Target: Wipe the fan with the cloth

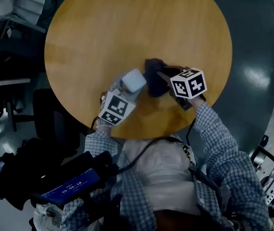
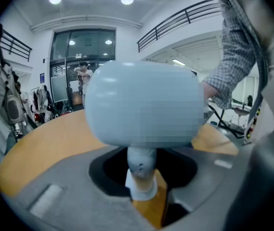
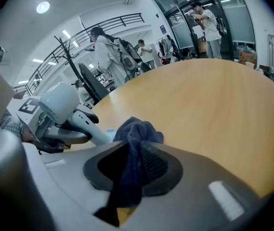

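A small pale fan with a rounded head stands over the near part of the round wooden table. My left gripper is shut on its thin stem, low down near its base. A dark blue cloth hangs bunched just right of the fan. My right gripper is shut on that cloth, which droops between the jaws. In the right gripper view the fan sits at the left, close to the cloth, with the left gripper under it.
The table's near edge lies right by the person's body. A dark office chair stands at the left, and a device with a blue screen hangs at the person's front. Several people stand far behind the table.
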### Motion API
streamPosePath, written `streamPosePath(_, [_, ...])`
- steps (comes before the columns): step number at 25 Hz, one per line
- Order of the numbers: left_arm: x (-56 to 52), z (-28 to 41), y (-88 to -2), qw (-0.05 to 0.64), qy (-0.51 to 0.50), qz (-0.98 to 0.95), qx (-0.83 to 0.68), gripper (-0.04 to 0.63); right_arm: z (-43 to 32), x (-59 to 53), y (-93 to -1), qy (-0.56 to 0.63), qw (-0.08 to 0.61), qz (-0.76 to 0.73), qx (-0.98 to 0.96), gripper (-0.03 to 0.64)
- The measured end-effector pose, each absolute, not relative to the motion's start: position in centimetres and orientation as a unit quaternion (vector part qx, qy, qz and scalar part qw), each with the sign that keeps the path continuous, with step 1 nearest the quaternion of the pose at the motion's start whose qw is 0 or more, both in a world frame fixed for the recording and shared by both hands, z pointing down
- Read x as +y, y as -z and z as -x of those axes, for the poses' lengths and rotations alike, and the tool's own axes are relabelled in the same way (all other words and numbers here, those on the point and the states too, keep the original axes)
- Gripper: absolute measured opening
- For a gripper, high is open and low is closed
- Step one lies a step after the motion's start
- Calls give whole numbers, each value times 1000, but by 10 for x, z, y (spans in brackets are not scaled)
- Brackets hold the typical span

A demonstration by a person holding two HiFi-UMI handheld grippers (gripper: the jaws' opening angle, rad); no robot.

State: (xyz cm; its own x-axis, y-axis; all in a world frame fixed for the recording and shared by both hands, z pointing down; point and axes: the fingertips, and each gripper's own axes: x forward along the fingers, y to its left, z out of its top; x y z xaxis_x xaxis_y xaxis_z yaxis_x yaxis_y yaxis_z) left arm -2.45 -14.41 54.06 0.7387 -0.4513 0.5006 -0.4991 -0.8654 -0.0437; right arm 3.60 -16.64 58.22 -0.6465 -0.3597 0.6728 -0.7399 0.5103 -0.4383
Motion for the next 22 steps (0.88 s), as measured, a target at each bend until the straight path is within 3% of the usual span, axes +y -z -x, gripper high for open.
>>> streamPosePath(10, [-147,26,-539,72,-242,-929,-269,169,-34,-169,-590,-282,313,-346,-838,118])
streamPosePath(15, [-149,28,-549,83,-259,-924,-270,201,-41,-175,-593,-277,315,-358,-834,162])
streamPosePath(22, [-154,36,-560,94,-272,-917,-278,226,-50,-188,-588,-276,292,-378,-834,170])
